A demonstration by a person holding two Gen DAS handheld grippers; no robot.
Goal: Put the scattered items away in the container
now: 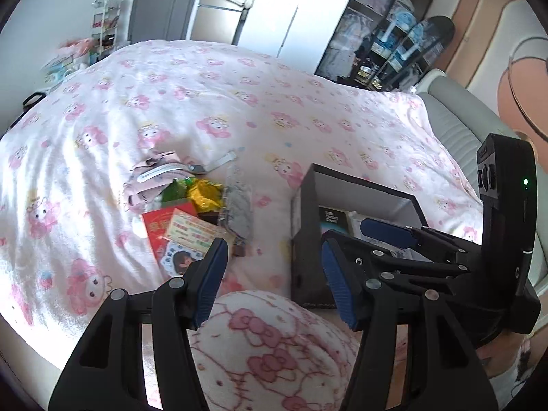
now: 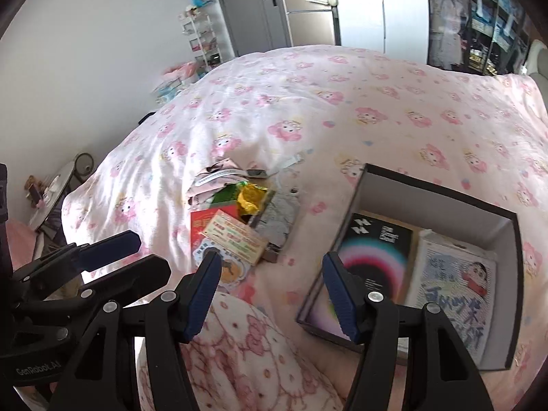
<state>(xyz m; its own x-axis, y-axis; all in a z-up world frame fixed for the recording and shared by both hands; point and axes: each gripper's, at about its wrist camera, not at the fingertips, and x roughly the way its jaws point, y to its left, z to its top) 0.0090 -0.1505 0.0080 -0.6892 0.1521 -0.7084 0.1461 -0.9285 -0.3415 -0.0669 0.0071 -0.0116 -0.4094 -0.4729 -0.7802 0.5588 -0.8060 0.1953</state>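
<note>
On the bed [image 2: 376, 109], spread with a pink cartoon-print quilt, the scattered pile lies left of the box: a pink garment [image 2: 219, 176], a green and gold foil wrapper [image 2: 251, 197], a red packet [image 2: 202, 229] under a printed card [image 2: 236, 239] whose small writing is too blurred to read, and a grey pouch [image 2: 279, 219]. The left claw [image 1: 274, 270] hangs released and empty near the pile; its body reads "GenRobot.AI". The right claw [image 2: 272, 294] also gapes, holding nothing. Right of them, the black box [image 2: 441, 190] holds a black booklet [image 2: 375, 250] with a rainbow ring and a cartoon-boy book [image 2: 455, 294] with blue characters.
</note>
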